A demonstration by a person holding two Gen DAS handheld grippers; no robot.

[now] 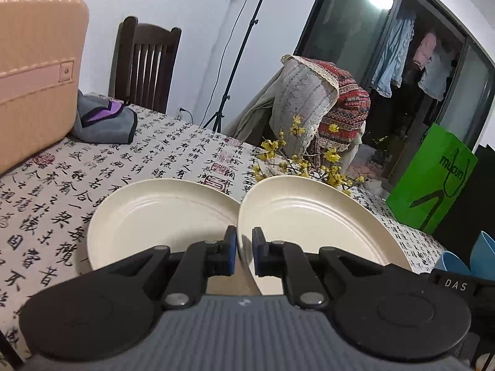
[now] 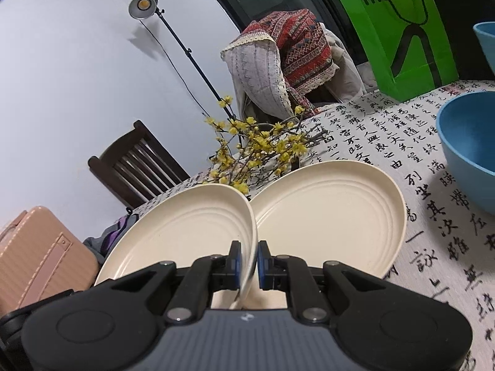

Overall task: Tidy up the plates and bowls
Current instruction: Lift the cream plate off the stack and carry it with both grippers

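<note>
Two round cream ribbed plates, the right plate [image 1: 318,222] and the left plate [image 2: 185,228], hang rim to rim above the calligraphy-printed tablecloth [image 1: 92,170], the left gripper [image 1: 244,252] and right gripper [image 2: 247,262] each clamped on a rim, blue bowls [image 2: 470,145] nearby.

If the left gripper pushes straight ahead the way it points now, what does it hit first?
The left gripper, shut on a cream plate, aims past the second plate. It would probably meet the tablecloth first, with the flowering twigs just to the right. The plates may brush; depth is unclear.
</note>
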